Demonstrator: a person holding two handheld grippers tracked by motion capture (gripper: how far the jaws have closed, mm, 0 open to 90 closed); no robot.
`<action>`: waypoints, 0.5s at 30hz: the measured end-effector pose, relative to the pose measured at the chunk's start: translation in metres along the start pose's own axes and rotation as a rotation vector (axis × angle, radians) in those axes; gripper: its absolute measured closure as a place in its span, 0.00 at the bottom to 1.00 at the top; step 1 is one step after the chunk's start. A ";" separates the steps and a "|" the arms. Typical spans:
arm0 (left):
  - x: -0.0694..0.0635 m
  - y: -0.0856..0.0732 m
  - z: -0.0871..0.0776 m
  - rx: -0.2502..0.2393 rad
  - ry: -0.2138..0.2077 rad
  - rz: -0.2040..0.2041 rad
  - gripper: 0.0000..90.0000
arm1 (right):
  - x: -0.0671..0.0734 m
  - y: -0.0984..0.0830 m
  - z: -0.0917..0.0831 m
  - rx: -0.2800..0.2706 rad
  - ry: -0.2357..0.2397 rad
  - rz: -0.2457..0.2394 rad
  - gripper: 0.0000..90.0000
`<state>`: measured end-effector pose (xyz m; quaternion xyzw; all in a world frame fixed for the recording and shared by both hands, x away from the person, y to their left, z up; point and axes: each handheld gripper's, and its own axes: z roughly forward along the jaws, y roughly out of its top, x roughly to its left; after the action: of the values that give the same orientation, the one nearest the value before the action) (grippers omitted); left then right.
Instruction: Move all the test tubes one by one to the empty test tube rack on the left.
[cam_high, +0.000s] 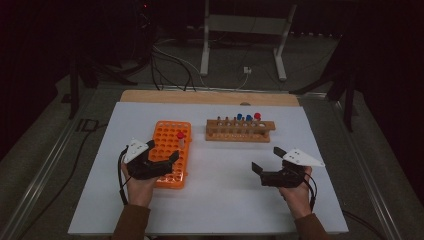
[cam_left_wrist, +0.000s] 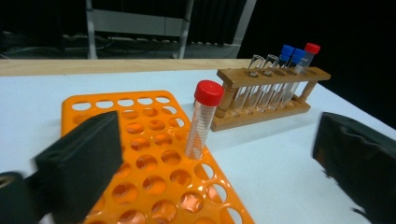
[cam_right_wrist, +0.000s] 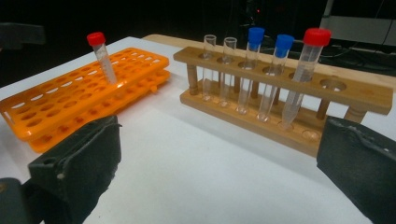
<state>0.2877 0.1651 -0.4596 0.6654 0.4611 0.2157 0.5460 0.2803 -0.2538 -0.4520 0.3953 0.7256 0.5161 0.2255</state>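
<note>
A clear tube with a red cap (cam_high: 181, 140) (cam_left_wrist: 203, 121) (cam_right_wrist: 102, 58) stands, a little tilted, in a hole of the orange rack (cam_high: 170, 150) (cam_left_wrist: 140, 154) (cam_right_wrist: 70, 102). My left gripper (cam_high: 162, 155) (cam_left_wrist: 219, 158) hovers over the rack's near end, open, pads apart from the tube, which stands ahead of them. The wooden rack (cam_high: 240, 131) (cam_left_wrist: 266, 93) (cam_right_wrist: 280, 93) holds two uncapped tubes (cam_right_wrist: 208, 65), two blue-capped tubes (cam_right_wrist: 252, 65) and one red-capped tube (cam_right_wrist: 306, 70). My right gripper (cam_high: 268, 159) (cam_right_wrist: 219, 163) is open over the table, in front of the wooden rack, holding nothing.
The racks sit on a white table top (cam_high: 225, 195) with a wooden strip (cam_high: 210, 97) along its far edge. Beyond it are a metal stand (cam_high: 245, 30) and cables on the floor. Bare white surface lies between the two hands.
</note>
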 end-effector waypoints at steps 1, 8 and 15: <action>0.000 -0.001 0.000 0.003 0.002 0.004 0.01 | 0.000 0.002 0.000 0.002 -0.002 -0.006 0.00; -0.006 -0.005 -0.004 0.016 0.009 0.052 0.01 | -0.005 0.020 0.011 0.002 -0.044 -0.026 0.00; -0.009 -0.008 -0.008 0.012 0.011 0.069 0.01 | -0.020 0.040 0.027 -0.009 -0.092 -0.007 0.00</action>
<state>0.2737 0.1619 -0.4626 0.6829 0.4420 0.2354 0.5318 0.3260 -0.2481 -0.4264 0.4150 0.7136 0.4999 0.2621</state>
